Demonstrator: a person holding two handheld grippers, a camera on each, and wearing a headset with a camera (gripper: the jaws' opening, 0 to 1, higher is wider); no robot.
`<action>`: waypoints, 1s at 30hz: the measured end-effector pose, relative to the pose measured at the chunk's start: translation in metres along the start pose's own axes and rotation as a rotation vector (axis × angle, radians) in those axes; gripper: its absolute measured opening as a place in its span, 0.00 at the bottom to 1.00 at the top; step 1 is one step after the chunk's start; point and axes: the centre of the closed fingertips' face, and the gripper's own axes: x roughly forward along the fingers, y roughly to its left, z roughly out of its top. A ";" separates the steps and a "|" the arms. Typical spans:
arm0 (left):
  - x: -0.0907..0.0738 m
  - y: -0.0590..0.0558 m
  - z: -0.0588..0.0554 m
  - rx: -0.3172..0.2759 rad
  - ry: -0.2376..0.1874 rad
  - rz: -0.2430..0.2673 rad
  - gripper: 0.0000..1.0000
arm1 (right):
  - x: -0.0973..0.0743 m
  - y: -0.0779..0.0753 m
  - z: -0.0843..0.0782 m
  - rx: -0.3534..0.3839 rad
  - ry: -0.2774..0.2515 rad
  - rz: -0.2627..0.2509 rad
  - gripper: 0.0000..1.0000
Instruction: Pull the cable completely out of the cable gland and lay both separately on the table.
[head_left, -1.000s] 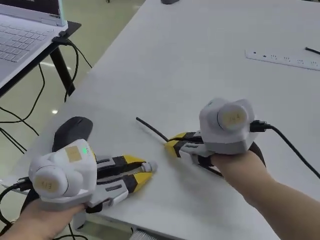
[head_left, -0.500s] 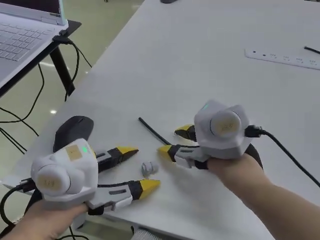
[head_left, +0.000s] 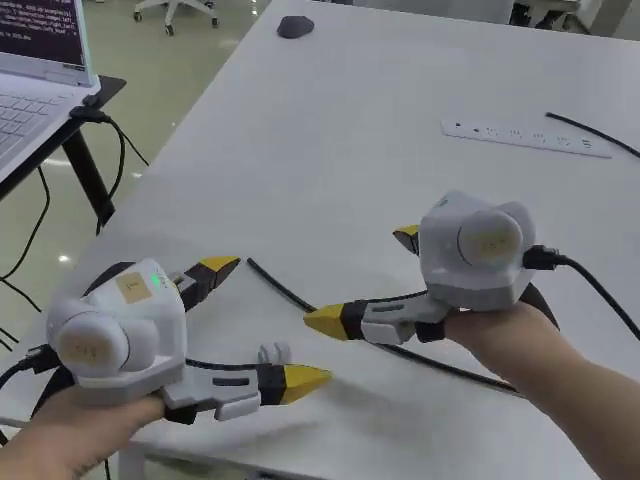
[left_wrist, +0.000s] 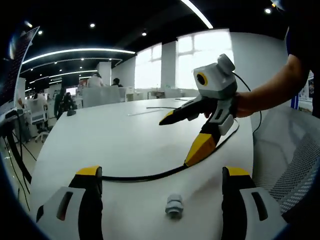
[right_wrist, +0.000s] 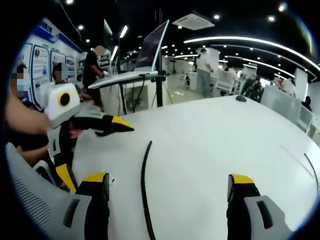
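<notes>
Since a second ago, when the left gripper (head_left: 270, 320) was clamped on the cable gland (head_left: 272, 352) and the right gripper (head_left: 360, 278) on the cable (head_left: 285, 290), both things have been let go. The cable gland is now seen lying on the table (head_left: 350, 130) between the left gripper's widely spread jaws, touched by neither, with the black cable just beyond it and apart. The right gripper's jaws are likewise spread wide above the cable with nothing held, so the task is judged practically done.
</notes>
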 end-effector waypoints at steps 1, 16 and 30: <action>0.001 0.002 0.003 0.009 0.006 0.000 1.00 | -0.006 -0.005 -0.002 0.004 0.011 -0.011 1.00; 0.039 0.021 0.054 -0.077 -0.008 0.072 1.00 | -0.173 -0.132 -0.072 -0.001 0.168 -0.276 1.00; 0.085 -0.019 0.073 -0.040 0.087 0.100 1.00 | -0.267 -0.173 -0.140 0.169 0.142 -0.358 1.00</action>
